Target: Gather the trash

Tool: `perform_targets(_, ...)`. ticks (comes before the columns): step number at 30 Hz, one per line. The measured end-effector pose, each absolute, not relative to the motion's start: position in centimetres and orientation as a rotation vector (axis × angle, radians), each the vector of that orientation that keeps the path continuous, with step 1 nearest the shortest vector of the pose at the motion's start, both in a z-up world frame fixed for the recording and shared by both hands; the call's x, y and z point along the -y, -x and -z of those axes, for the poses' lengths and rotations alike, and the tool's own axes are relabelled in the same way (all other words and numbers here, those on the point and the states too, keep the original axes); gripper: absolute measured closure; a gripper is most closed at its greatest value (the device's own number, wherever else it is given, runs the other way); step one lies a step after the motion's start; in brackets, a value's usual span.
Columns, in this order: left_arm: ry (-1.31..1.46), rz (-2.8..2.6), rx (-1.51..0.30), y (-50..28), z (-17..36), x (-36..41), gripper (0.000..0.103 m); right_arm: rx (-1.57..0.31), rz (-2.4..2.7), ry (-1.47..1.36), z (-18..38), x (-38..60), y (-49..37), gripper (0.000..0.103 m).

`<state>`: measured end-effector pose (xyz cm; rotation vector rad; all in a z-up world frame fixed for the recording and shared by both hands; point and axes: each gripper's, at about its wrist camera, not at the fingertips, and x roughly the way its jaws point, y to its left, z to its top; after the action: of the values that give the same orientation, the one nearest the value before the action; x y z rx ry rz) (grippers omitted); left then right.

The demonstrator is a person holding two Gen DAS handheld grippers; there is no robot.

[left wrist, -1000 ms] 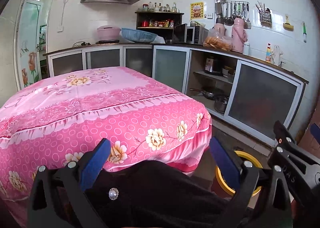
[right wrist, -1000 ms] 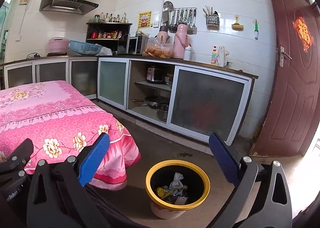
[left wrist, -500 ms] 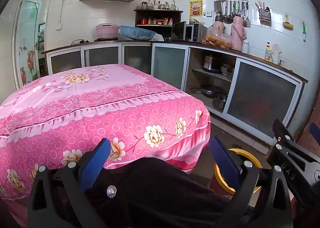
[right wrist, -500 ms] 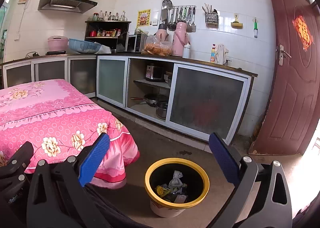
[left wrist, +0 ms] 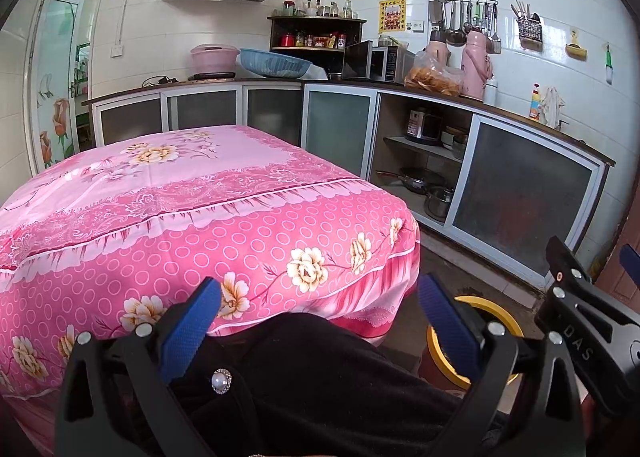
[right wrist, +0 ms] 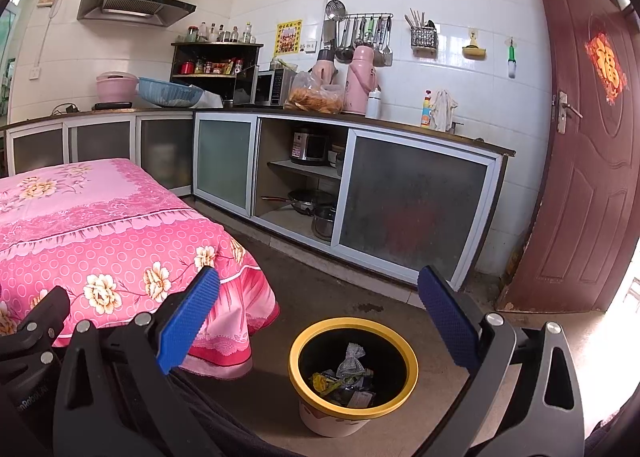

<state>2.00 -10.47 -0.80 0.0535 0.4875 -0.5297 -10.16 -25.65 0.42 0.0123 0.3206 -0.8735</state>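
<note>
- Right wrist view showed the right gripper [right wrist: 318, 313] spread wide with nothing between its blue pads [right wrist: 188, 321], hanging above the floor [right wrist: 320, 289].
- Just below and between those fingers stood the trash bin [right wrist: 354, 324], yellow-rimmed with a pale body, on the floor near the corner of the pink flowered cloth [right wrist: 120, 241].
- Inside the bin lay crumpled wrappers [right wrist: 346, 377], a grey piece on top of yellow and dark ones.
- Left wrist view showed the left gripper [left wrist: 320, 317] equally wide apart and holding nothing, its pads over a dark garment [left wrist: 320, 377] with a pearl button [left wrist: 221, 380].
- Beyond it the bench [left wrist: 160, 193] lay under the pink cloth, its top bare.
- Part of the bin's yellow rim showed behind the left gripper's right finger, with the right gripper's black frame at the right edge of that view.
- Kitchen cabinets [right wrist: 412, 205] ran along the tiled wall, one section open with pots inside, and a brown door [right wrist: 580, 177] stood at the right.
</note>
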Motion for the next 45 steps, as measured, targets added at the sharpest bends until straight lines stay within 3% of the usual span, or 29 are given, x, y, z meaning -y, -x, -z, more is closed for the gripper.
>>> perform_targets(45, -0.055, 0.539, -0.485, -1.92, 0.74, 10.46, 0.008, -0.33, 0.875, -0.016, -0.49, 26.01, 10.43, 0.008)
